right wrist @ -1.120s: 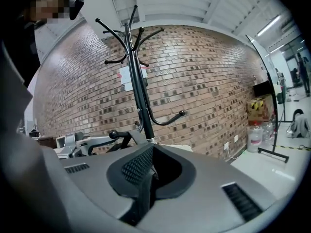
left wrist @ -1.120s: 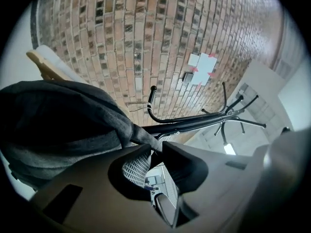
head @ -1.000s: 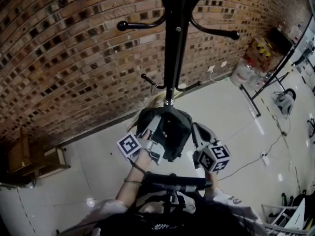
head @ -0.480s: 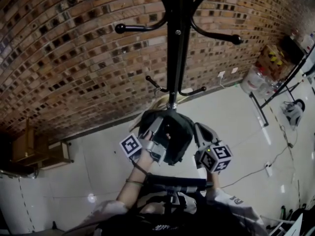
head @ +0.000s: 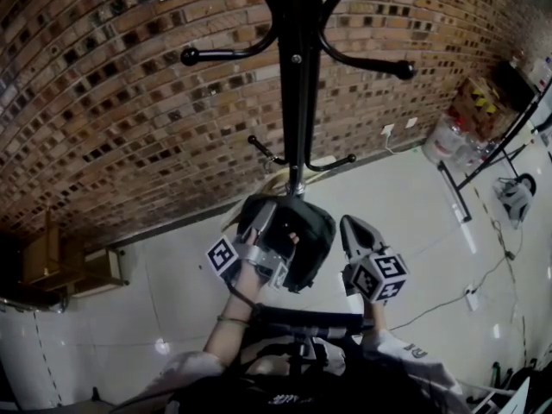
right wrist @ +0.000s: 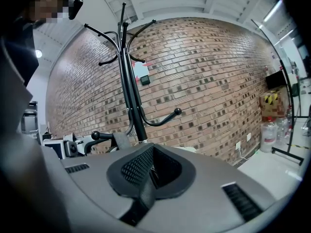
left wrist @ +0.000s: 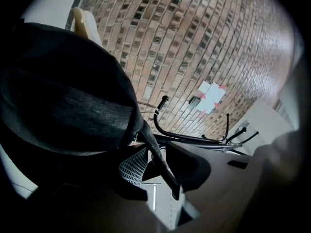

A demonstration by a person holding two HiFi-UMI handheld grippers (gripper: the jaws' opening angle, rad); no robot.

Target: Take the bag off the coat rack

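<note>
A black coat rack [head: 297, 76] stands before a brick wall, its pole straight ahead of me. Low beside the pole is the dark bag [head: 306, 231]; whether it still hangs from a hook I cannot tell. My left gripper [head: 263, 222] is at the bag's left side. In the left gripper view the bag [left wrist: 63, 91] fills the upper left, and its thin strap [left wrist: 158, 157] runs between the opening jaws of the left gripper [left wrist: 155, 169], with floor showing through the gap. My right gripper [head: 352, 227] is just right of the bag, shut and empty [right wrist: 151, 171], facing the rack [right wrist: 130, 86].
The brick wall [head: 129, 128] runs behind the rack. A wooden crate [head: 52, 270] stands at the far left. At the right are water bottles [head: 440, 132], a yellow-and-black box [head: 487, 89], a black metal frame [head: 483, 136] and cables [head: 448, 274] on the pale floor.
The left gripper's jaws now stand wider around the bag's strap. Both grippers and the bag have hardly moved. The rack has shifted slightly left in the head view.
</note>
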